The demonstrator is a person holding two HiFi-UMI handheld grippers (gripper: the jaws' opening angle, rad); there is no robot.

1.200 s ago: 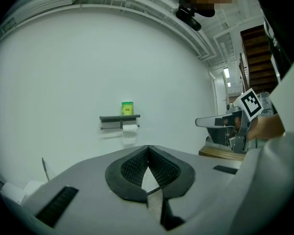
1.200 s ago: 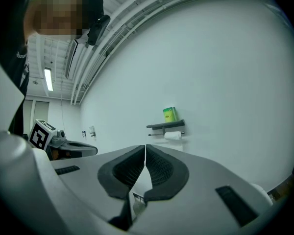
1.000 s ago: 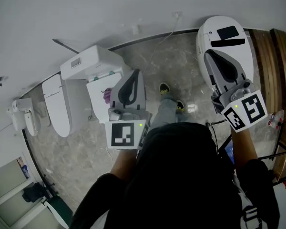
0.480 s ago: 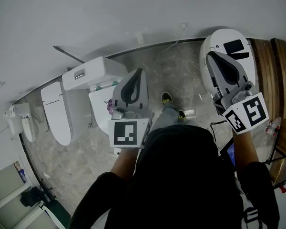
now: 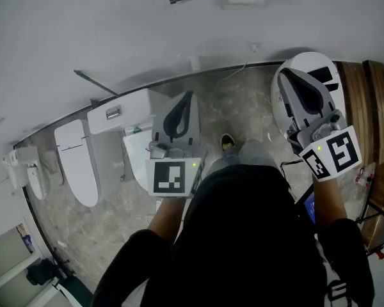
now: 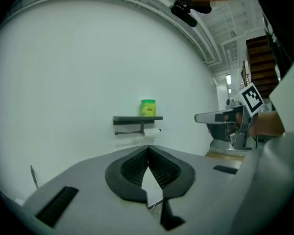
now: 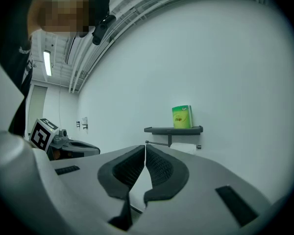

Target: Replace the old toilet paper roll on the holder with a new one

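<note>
My left gripper (image 6: 147, 148) and right gripper (image 7: 145, 147) are both pressed together (empty), facing the wall holder (image 7: 174, 129) with its roll (image 7: 186, 149).

Print on the green pack (image 7: 182, 117) is unreadably small; the roll (image 7: 188, 149) is partly hidden.

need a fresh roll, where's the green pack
The green pack stands on the dark shelf on the wall ahead, near the centre of both gripper views, just above the paper roll on its holder.
</note>
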